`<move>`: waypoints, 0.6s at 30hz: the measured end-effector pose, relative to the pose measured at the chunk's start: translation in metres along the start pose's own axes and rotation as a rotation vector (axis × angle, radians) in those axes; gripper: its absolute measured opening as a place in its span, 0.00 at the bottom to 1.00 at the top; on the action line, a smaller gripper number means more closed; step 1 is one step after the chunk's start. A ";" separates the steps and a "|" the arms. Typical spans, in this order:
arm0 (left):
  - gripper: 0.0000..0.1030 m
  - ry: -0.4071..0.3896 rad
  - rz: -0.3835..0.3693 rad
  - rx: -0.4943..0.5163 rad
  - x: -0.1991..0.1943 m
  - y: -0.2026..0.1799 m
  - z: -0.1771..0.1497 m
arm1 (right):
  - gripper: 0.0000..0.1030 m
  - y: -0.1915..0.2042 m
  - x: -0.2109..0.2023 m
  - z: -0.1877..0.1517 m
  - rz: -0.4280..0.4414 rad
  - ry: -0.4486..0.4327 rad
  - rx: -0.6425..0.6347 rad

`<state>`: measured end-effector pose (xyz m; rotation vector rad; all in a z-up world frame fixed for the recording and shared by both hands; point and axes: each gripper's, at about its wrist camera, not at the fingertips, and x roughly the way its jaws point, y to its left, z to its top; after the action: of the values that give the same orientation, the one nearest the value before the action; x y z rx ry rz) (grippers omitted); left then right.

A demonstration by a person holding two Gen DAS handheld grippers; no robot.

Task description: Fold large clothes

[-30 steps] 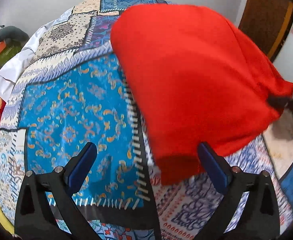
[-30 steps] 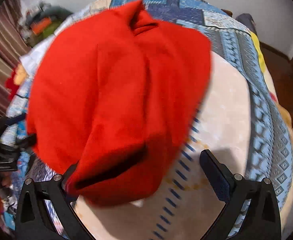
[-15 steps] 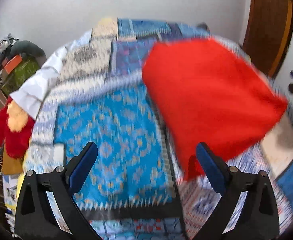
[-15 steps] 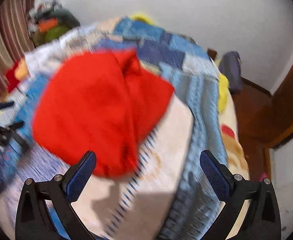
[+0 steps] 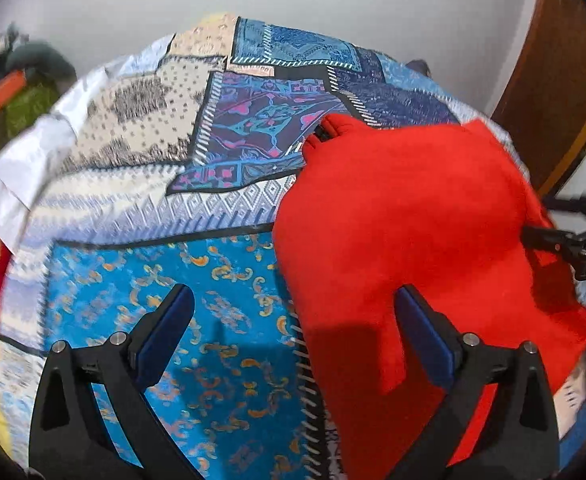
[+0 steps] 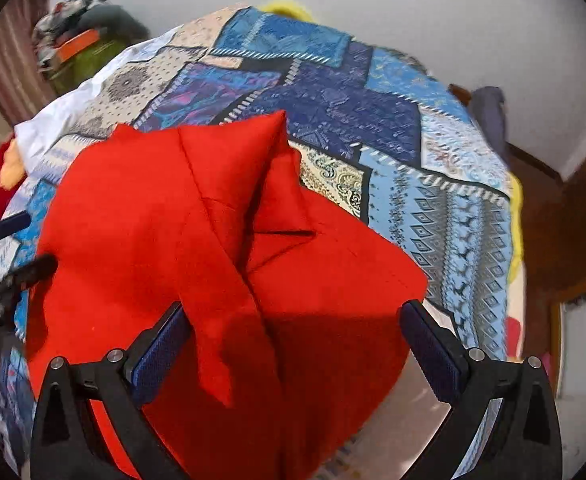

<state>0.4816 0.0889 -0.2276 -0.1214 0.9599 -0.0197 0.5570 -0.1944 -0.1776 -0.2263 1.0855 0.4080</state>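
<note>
A large red garment [image 5: 405, 232] lies bunched on a patchwork bedspread [image 5: 133, 280]; in the right wrist view it [image 6: 213, 240] shows folds and a raised point. My left gripper [image 5: 293, 336] is open above the bedspread, with the garment's near edge lying between its fingers, the right finger [image 5: 425, 336] over the cloth. My right gripper [image 6: 293, 344] is open, and red cloth lies between its fingers without being pinched. The right gripper also shows at the right edge of the left wrist view [image 5: 573, 240], by the garment's side.
The bed fills both views. A white sheet [image 5: 21, 168] and piled clothes and bags [image 6: 81, 44] lie at the far left. A wooden door [image 5: 553, 80] stands at the right, a white wall behind. A dark cloth [image 6: 489, 112] hangs off the far right corner.
The garment was airborne and blurred; it now rests lower on the bed, nearer both grippers. Both grippers stayed open and came back down over its near edge.
</note>
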 end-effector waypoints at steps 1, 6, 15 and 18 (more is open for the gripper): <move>0.99 -0.002 -0.007 -0.018 -0.002 0.004 -0.001 | 1.00 -0.012 -0.003 -0.003 0.048 -0.002 0.034; 0.99 -0.022 0.015 -0.076 -0.018 0.018 -0.002 | 1.00 -0.043 -0.029 -0.016 0.023 -0.046 0.105; 0.99 0.193 -0.326 -0.244 0.024 0.021 -0.031 | 1.00 -0.047 -0.012 -0.050 0.412 0.106 0.249; 0.99 0.233 -0.425 -0.316 0.043 0.022 -0.028 | 1.00 -0.034 0.007 -0.051 0.456 0.145 0.258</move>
<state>0.4827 0.1055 -0.2806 -0.6243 1.1503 -0.2790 0.5330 -0.2423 -0.2076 0.2304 1.3220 0.6586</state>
